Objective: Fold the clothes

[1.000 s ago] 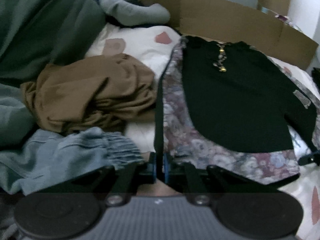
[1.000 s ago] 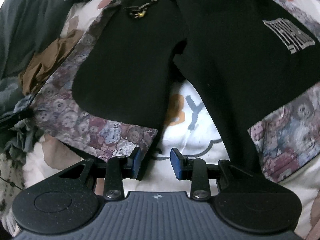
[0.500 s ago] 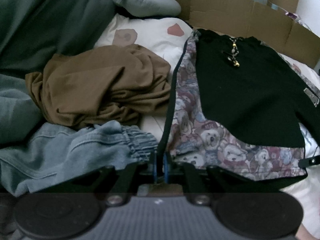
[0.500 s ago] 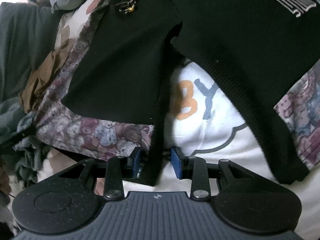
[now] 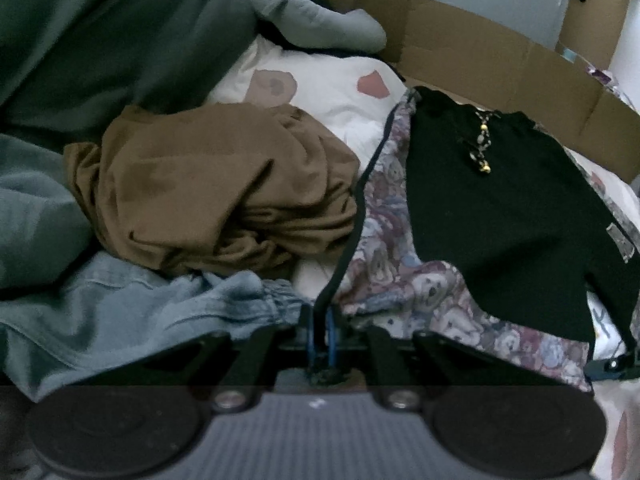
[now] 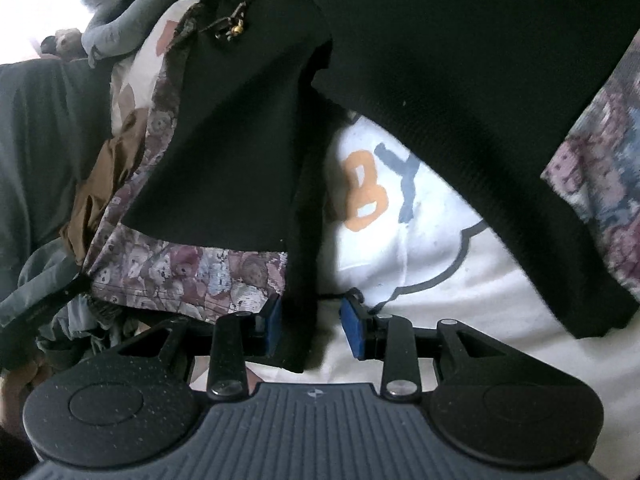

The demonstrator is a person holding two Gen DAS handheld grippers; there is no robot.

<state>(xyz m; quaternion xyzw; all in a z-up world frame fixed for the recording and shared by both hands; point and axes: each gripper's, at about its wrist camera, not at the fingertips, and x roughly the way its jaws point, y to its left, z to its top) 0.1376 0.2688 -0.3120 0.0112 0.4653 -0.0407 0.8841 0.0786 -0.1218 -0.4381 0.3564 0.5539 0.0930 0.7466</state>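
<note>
A black garment with teddy-bear print panels lies spread on the white bedsheet. My left gripper is shut on the black trim at the garment's lower left corner. In the right wrist view the same garment fills the upper frame. My right gripper is open, and the black edge of the garment's hem hangs between its blue pads. The right gripper also shows at the right edge of the left wrist view.
A crumpled brown garment and a light blue denim piece lie left of the black garment. Dark green fabric and a grey stuffed shape lie behind. A cardboard wall borders the far side. The sheet shows printed letters.
The right gripper has moved forward so the black hem edge now sits between its open pads. The left gripper has stayed shut on the trim and shifted slightly, changing its view.
</note>
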